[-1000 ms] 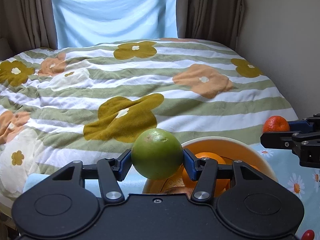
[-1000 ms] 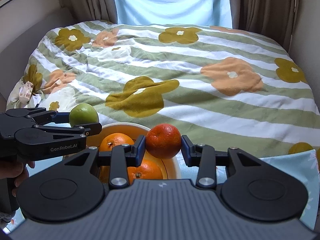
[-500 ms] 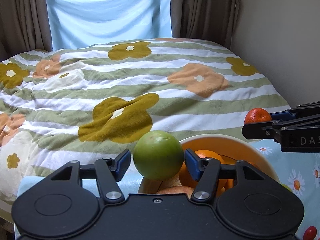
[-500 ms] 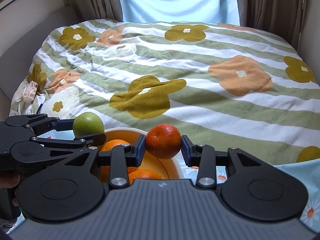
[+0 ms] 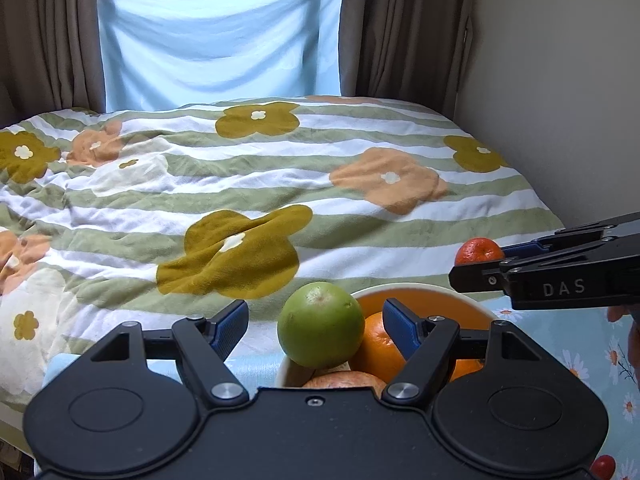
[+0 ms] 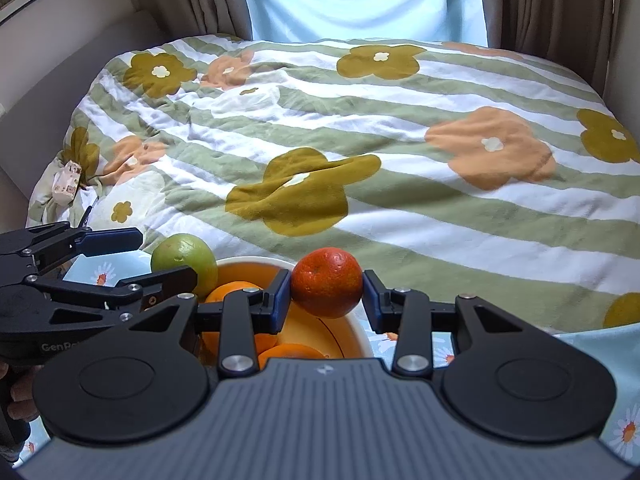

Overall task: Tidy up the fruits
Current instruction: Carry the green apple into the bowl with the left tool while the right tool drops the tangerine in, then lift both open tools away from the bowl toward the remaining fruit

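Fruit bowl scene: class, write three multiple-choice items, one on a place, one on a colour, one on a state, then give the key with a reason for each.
1. Where does the green fruit sit?
A. on the bedspread
B. on the fruit in the bowl
C. on the floor

2. What colour is the fruit in the right hand-held gripper?
A. red-orange
B. yellow
C. purple

3. How does the left hand-held gripper stand?
A. clamped on the green fruit
B. closed on nothing
C. opening, pads off the fruit

Key: B, it leans on an orange at the bowl's rim; A, the mandarin between the pads is red-orange; C, gaps show on both sides of the green fruit.
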